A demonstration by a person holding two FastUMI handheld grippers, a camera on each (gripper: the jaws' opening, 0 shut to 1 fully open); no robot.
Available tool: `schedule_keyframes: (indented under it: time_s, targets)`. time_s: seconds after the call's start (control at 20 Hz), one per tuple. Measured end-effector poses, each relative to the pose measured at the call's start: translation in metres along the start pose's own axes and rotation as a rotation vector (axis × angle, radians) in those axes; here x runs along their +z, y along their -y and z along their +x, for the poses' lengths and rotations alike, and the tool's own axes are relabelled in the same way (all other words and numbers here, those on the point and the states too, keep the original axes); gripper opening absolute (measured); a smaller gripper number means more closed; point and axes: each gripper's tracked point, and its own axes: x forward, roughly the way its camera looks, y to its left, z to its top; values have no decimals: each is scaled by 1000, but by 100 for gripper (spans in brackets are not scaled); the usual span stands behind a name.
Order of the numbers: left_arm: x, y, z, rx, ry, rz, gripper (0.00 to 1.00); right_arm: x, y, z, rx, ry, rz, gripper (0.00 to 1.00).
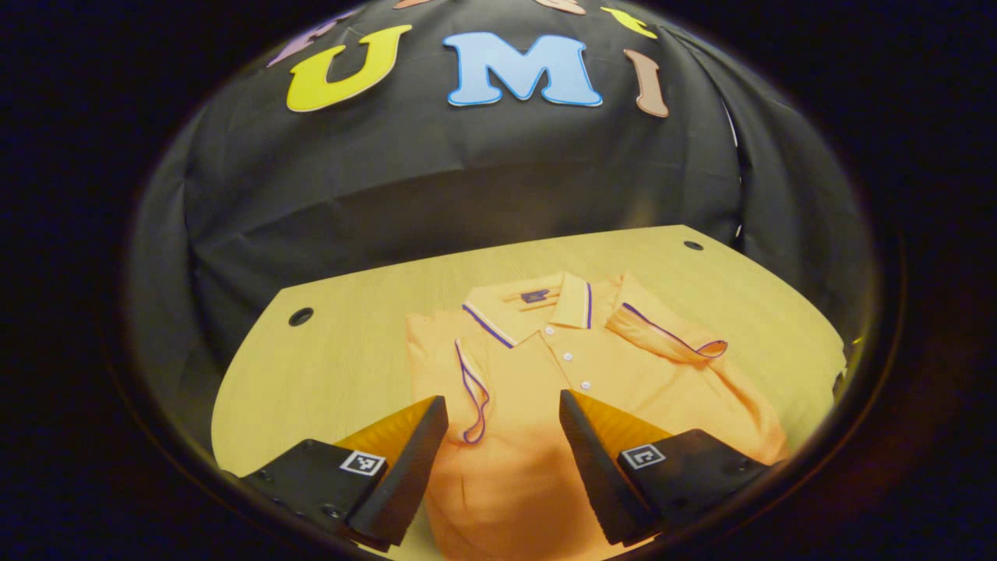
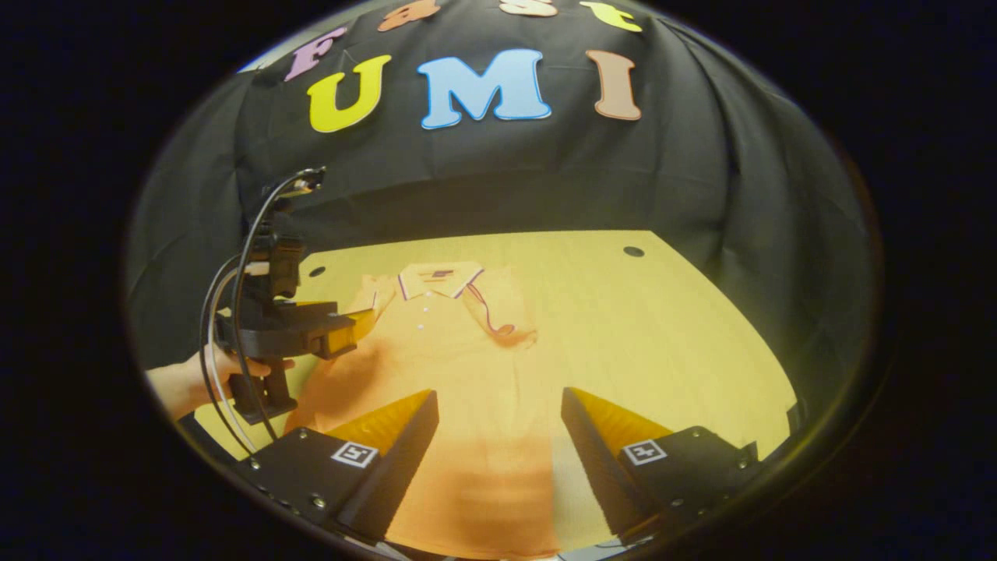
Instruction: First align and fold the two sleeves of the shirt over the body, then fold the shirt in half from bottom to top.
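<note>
- Your left gripper [image 1: 502, 436] hangs above the shirt [image 1: 561, 389], jaws spread wide with nothing between them.
- Your right gripper [image 2: 498, 436] is likewise wide open and holds nothing, poised over the shirt's lower part.
- The shirt lies flat on the wooden table [image 1: 327, 366], collar [image 1: 537, 308] toward the booth wall, both sleeves already folded over the body.
- In the right gripper view, your hand [image 2: 187, 382] holds the left gripper at the shirt's left side.

Shirt [image 1: 537, 405] hem cut off (bottom edge)
</note>
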Motion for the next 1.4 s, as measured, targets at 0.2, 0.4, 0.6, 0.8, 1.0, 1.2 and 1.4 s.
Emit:
schedule_keyframes:
  time_s: [0.2, 0.4, 0.6, 0.8, 1.0, 1.2, 1.4]
  targets:
    - [-19, 3, -32, 6, -7, -26, 98, -22, 8, -1, -9, -32, -17, 98]
    - [-41, 5, -68, 3, -22, -52, 98, -42, 11, -6, -7, -65, -41, 98]
    - [-65, 4, -102, -5, -42, -76, 95, -67, 11, -12, 2, -110, -69, 98]
    - [-98, 2, -138, 17, -74, -117, 98, -89, 12, -20, 10, -152, -92, 98]
    - [-131, 2, -176, 43, -120, -143, 95, -111, 13, -27, 22, -190, -90, 98]
    - [-156, 3, -211, 53, -143, -128, 94, -131, 15, -37, 34, -226, -97, 98]
    - [-180, 12, -233, 52, -178, -151, 94, -149, 16, -43, 44, -256, -105, 98]
